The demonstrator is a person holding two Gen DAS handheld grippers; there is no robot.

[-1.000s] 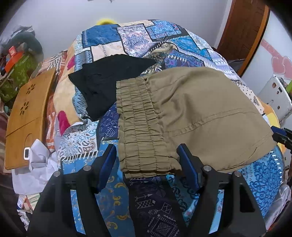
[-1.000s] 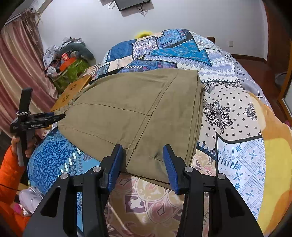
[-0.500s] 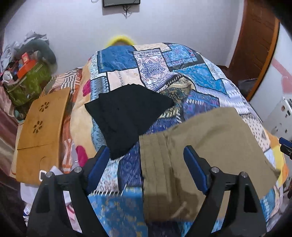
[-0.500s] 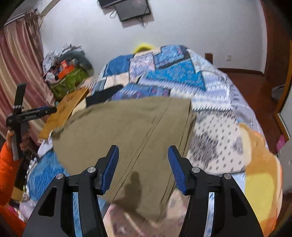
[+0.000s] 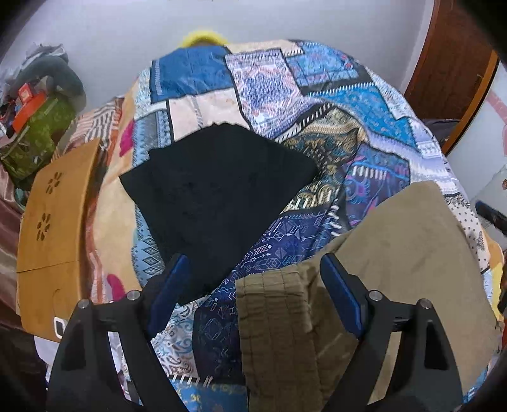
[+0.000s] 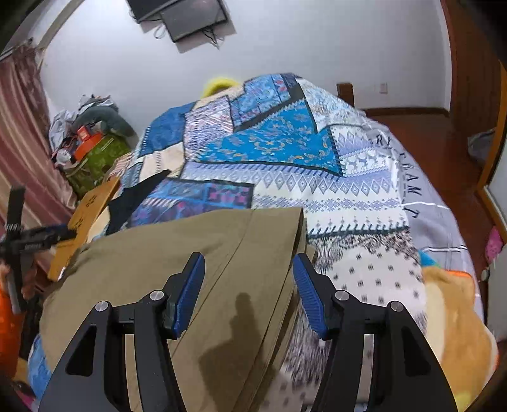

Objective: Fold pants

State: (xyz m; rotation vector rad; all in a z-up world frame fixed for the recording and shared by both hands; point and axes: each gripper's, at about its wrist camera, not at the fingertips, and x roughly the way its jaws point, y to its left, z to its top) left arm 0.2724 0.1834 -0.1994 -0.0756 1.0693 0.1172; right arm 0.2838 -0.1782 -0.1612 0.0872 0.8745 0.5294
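Note:
Folded olive-brown pants (image 5: 396,263) lie flat on the patchwork quilt (image 5: 317,104), their gathered waistband (image 5: 272,317) toward the left wrist camera. My left gripper (image 5: 253,279) is open and empty, above the waistband's left end. In the right wrist view the pants (image 6: 196,253) fill the lower left. My right gripper (image 6: 248,279) is open and empty above their folded end. The left gripper also shows at the left edge of the right wrist view (image 6: 25,241).
A folded black garment (image 5: 215,196) lies on the quilt beyond the pants. A wooden lap table (image 5: 54,202) leans at the bed's left side. A green bag with clutter (image 6: 92,158) stands by the wall. A wall screen (image 6: 187,16) hangs above.
Both grippers have lifted up and back from the pants' edges, so the pants sit lower in both views. The pants stay flat on the bed. Both jaws stay open.

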